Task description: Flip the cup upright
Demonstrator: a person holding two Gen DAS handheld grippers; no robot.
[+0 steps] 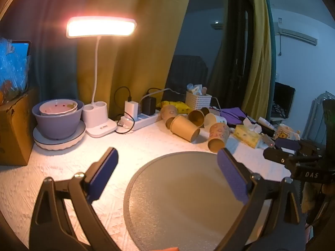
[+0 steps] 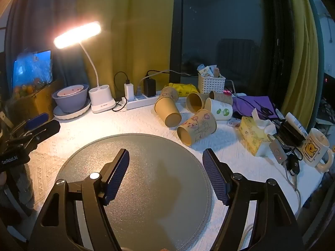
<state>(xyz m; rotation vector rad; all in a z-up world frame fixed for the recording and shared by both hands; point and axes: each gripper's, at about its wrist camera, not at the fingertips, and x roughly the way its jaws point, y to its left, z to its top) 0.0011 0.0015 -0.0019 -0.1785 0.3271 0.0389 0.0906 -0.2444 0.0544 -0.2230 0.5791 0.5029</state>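
cups (image 2: pixel 196 127) lie tipped beyond mat (image 2: pixel 146 167) edge.

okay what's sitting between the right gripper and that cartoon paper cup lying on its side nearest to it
Only the far part of the round grey mat, then a strip of white tablecloth, separates the right hand-held gripper from the cartoon cup; nothing stands on either in the right wrist view.

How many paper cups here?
6, behind the mat: front decorated cup, left brown cup, decorated cup behind it, centre brown cup, white cup, rear brown cup. Others may be hidden.
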